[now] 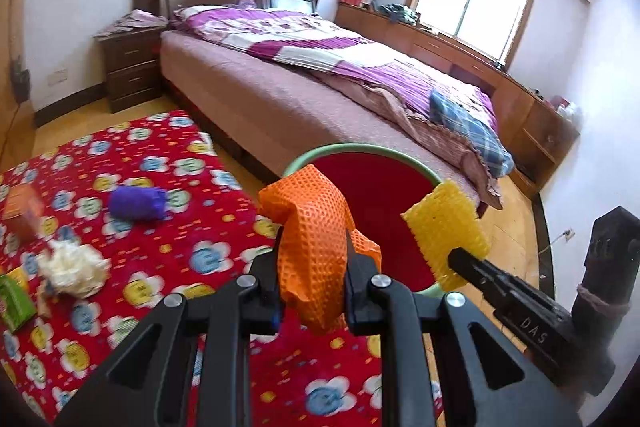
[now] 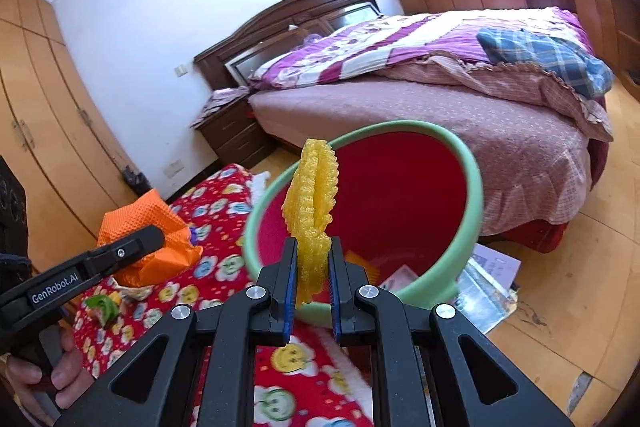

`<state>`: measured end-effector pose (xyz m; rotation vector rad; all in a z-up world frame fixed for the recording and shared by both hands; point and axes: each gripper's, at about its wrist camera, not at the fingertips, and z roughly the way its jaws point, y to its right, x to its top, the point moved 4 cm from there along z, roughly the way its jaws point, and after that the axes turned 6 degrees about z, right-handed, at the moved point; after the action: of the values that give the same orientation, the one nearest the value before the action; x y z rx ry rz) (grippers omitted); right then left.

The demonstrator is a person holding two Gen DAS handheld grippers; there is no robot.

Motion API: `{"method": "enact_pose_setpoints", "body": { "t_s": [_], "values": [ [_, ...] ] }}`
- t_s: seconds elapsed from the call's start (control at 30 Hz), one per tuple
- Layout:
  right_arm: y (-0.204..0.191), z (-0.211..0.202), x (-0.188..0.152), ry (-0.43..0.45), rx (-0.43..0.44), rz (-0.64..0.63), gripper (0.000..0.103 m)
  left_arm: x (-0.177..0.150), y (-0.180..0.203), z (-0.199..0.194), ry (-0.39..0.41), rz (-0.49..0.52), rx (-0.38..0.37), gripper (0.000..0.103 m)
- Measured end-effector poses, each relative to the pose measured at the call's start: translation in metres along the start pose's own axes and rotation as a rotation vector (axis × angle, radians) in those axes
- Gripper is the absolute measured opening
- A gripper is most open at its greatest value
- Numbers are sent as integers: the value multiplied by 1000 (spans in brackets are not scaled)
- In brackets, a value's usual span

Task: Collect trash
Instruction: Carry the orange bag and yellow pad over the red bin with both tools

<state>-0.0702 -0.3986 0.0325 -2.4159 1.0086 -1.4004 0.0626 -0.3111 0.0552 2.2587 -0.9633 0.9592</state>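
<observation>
Orange net (image 1: 316, 247) gripped beside bin rim (image 1: 360, 148).

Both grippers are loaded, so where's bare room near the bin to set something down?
Bare wood floor right of the bin, beyond the papers, toward the bed. The red rug's left side is crowded: purple wad, white wad, green box.

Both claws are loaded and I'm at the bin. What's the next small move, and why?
Probably nudge the right claw forward until the yellow foam net hangs inside the green-rimmed bin, then open it. The net already stands at the bin's near rim with the red interior behind it, while the left claw, clamped on the orange foam net, sits a little further back.
</observation>
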Motion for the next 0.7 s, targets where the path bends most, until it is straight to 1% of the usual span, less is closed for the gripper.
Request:
{"method": "enact_pose_setpoints", "body": {
  "t_s": [0.13,0.23,0.43,0.57,0.63,0.67,0.7],
  "values": [
    [11,6,3,-3,-20,1,14,5,11,19,-5,22,-8,22],
    [18,10,4,-2,-36,8,14,7,17,38,-33,35,-13,22],
    [31,17,8,0,-73,8,14,5,17,67,-74,12,-27,22],
    [34,25,11,-11,-76,-3,15,0,18,80,-101,12,-37,22],
    [35,30,11,-24,-74,-9,16,-2,18,82,-109,17,-34,29],
    [36,34,11,-34,-72,-12,16,-2,17,84,-114,17,-27,36],
    [36,38,11,-46,-71,-13,17,-3,16,85,-117,12,-22,38]
  ]
}}
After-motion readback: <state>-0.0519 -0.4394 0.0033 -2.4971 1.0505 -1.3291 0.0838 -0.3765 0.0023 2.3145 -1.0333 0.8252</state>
